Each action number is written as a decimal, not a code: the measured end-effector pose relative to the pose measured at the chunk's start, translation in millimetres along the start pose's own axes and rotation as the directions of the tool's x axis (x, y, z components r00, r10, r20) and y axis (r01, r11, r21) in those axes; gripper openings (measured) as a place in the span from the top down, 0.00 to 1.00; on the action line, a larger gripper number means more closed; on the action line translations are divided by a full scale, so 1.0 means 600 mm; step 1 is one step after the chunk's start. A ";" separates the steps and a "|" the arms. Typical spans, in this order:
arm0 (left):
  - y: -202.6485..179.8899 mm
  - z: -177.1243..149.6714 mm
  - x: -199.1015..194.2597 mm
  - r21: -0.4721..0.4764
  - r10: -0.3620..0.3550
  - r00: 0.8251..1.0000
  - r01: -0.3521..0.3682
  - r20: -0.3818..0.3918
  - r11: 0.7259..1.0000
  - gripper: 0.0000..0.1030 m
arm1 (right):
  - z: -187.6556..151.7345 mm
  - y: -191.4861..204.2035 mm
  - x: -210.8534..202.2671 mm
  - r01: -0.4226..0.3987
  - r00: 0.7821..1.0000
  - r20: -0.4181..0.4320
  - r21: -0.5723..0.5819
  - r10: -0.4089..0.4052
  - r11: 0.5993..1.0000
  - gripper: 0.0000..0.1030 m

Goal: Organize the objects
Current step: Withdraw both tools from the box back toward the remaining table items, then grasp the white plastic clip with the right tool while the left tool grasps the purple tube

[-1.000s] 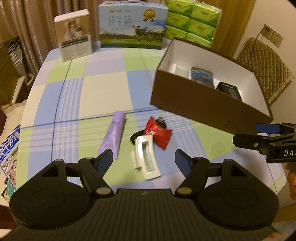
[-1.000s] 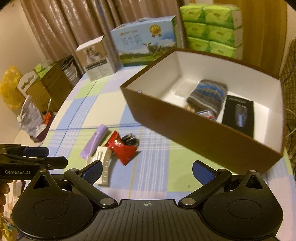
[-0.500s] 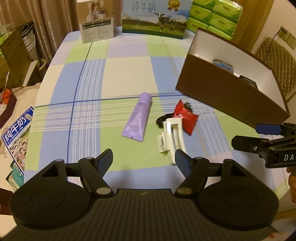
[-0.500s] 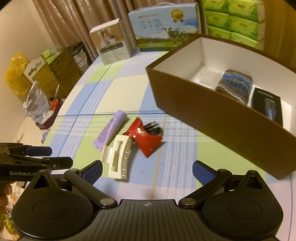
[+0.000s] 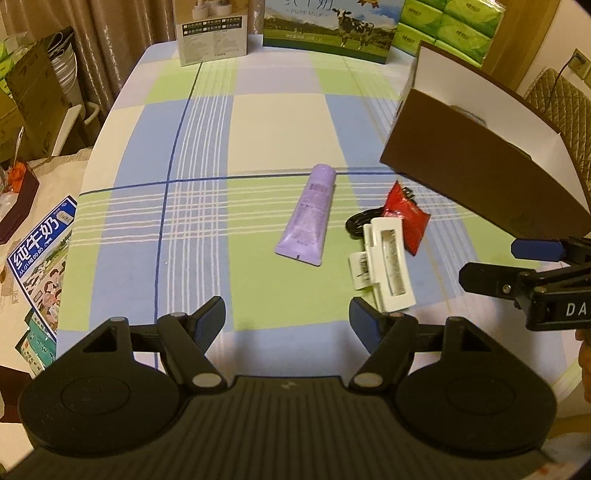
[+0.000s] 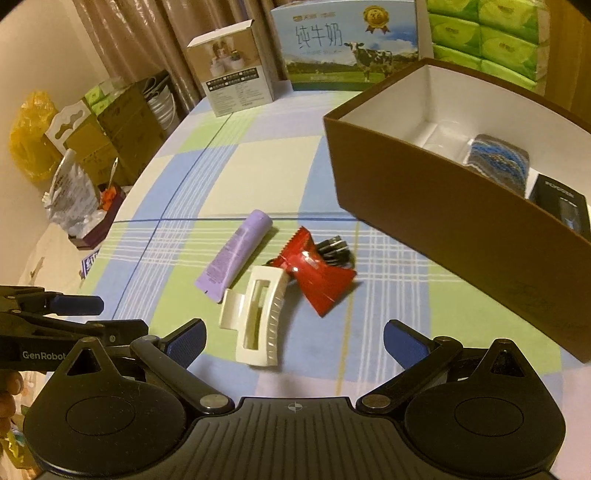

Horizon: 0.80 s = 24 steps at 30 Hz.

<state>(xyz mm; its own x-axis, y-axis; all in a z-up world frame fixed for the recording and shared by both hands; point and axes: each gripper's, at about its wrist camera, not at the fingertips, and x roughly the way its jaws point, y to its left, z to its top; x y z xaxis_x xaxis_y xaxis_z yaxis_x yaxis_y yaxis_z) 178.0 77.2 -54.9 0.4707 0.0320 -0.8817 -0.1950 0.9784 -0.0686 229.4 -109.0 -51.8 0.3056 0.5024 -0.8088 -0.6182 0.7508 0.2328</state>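
- Near the middle of the checked blue, green and cream tablecloth (image 5: 266,122), a soft lilac plastic tube (image 5: 308,216) is lying flat, with its round cap pointing toward the far edge of the tabletop and its flat crimped end toward the near edge.
- Just beside the tube, on its right, a cream-white plastic hair claw clip (image 5: 386,264) is lying on its side; a small white tag is hanging at its left.
- A shiny red foil sachet (image 6: 317,271) is touching the far end of the clip, and it is partly covering a black coiled cable (image 6: 334,249).
- Toward the right edge of the tabletop, a brown cardboard box with a white inside (image 6: 436,199) is standing open; a blue-grey knitted item (image 6: 498,162) and a flat black package (image 6: 561,206) are lying in it.
- Along the far edge, a small white-and-beige carton (image 6: 236,81), a blue milk carton with a cow picture (image 6: 351,44) and a stack of green tissue packs (image 6: 487,33) are standing.
- The left gripper (image 5: 287,314) is hovering over the near edge with its fingers wide apart and nothing between them; the clip's near end is just beside its right finger.
- The right gripper (image 6: 294,338) is also spread wide and holding nothing, with the clip lying in front of it, between the two finger lines.
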 end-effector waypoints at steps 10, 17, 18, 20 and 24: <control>0.033 0.003 0.029 0.004 0.009 1.000 -0.009 -0.026 1.000 0.32 | -0.001 0.037 0.063 -0.015 0.999 -0.048 -0.032 0.014 0.999 0.23; 0.048 0.008 0.050 0.010 0.007 0.999 -0.007 -0.040 1.000 0.32 | 0.004 0.053 0.096 0.001 0.998 -0.059 -0.042 -0.003 0.999 0.27; 0.049 0.008 0.052 0.010 0.007 0.999 -0.006 -0.042 1.000 0.32 | 0.004 0.054 0.102 0.006 0.998 -0.062 -0.045 -0.009 0.999 0.27; 0.053 0.010 0.057 0.012 0.006 0.999 -0.006 -0.044 1.000 0.32 | 0.005 0.056 0.113 0.016 0.997 -0.072 -0.045 -0.019 0.999 0.32; 0.058 0.015 0.065 0.019 0.006 0.999 -0.005 -0.046 1.000 0.32 | 0.004 0.056 0.128 0.034 0.996 -0.083 -0.042 -0.037 0.999 0.39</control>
<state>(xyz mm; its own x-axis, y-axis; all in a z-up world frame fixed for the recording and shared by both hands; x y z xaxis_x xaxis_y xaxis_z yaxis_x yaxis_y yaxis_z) 197.1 114.3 -87.5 0.4292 0.0287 -0.9028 -0.1811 0.9819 -0.0549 233.7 -44.1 -104.6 0.2676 0.4369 -0.8588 -0.6369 0.7490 0.1825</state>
